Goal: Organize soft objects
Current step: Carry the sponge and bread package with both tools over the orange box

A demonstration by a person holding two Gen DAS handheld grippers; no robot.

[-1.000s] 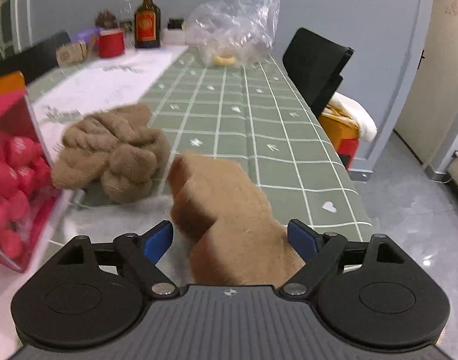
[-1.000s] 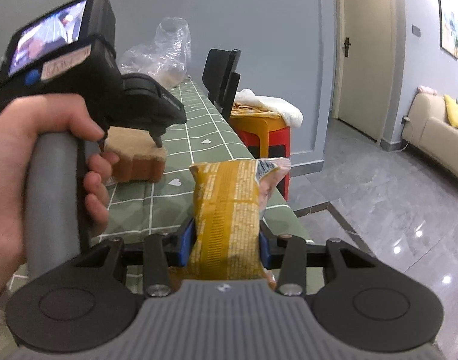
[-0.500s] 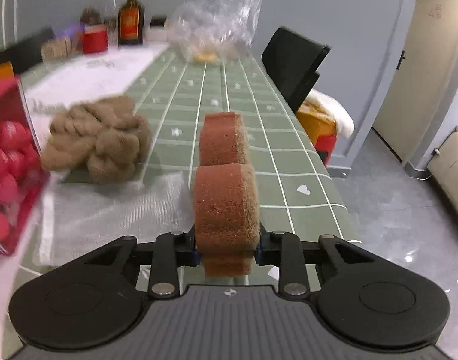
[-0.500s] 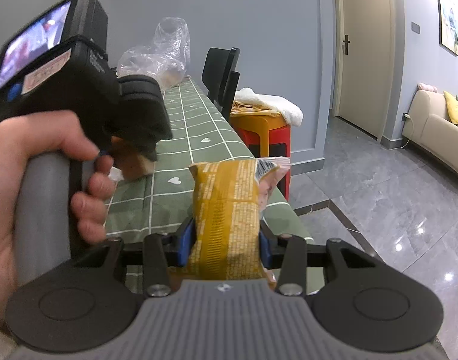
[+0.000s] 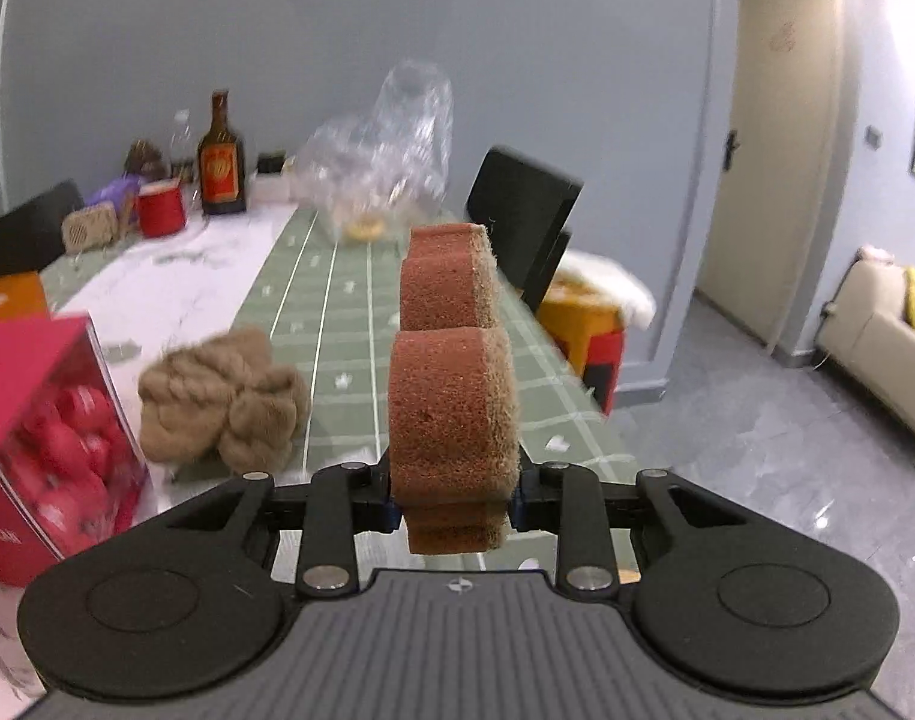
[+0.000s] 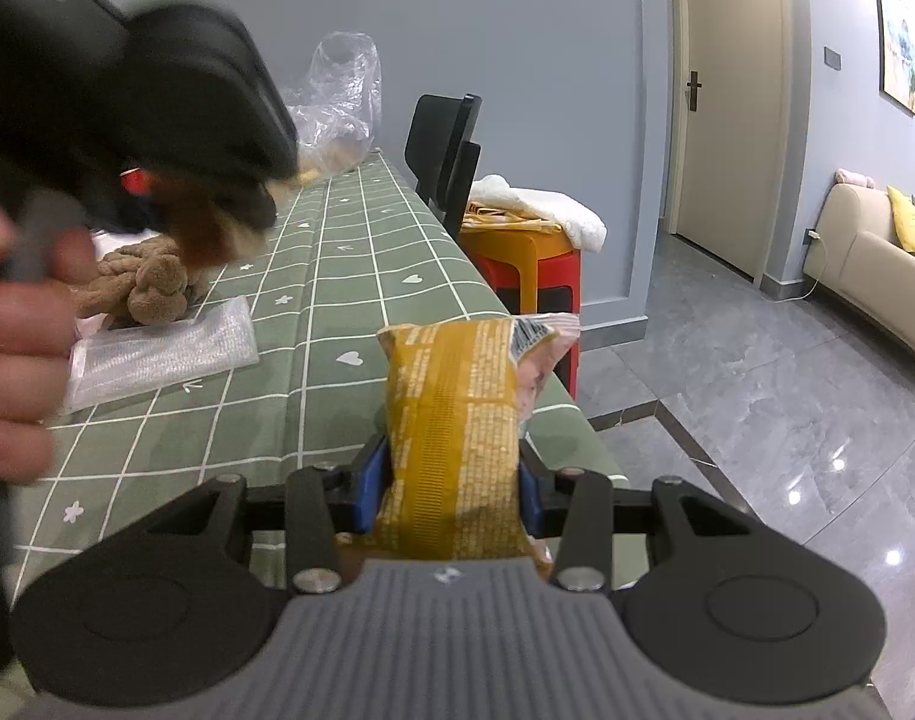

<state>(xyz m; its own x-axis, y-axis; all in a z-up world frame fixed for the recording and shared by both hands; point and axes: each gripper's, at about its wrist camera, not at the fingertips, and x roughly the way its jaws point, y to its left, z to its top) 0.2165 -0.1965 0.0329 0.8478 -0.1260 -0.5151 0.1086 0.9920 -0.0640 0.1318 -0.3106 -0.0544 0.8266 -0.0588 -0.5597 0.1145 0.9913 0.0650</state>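
My left gripper [image 5: 454,495] is shut on a brown lobed sponge [image 5: 451,402], which stands on edge, lifted above the green checked tablecloth [image 5: 343,324]. A tan plush toy [image 5: 217,402] lies on the table to its left. My right gripper [image 6: 448,492] is shut on a yellow snack packet [image 6: 457,414] near the table's right edge. In the right wrist view the left gripper [image 6: 217,228] shows blurred at upper left, the sponge under it, held by a hand [image 6: 13,348]. The plush toy [image 6: 139,285] lies beyond it.
A red box of red balls [image 5: 43,438] stands at the left. A clear flat packet [image 6: 157,354] lies beside the plush toy. At the far end are a brown bottle [image 5: 220,165], a red cup [image 5: 160,213] and a clear plastic bag [image 5: 391,162]. A black chair [image 6: 448,150] and an orange stool [image 6: 523,264] stand right of the table.
The left gripper closed on the sponge, turned it on edge and lifted it up and away from the table. The right gripper kept still with the packet.
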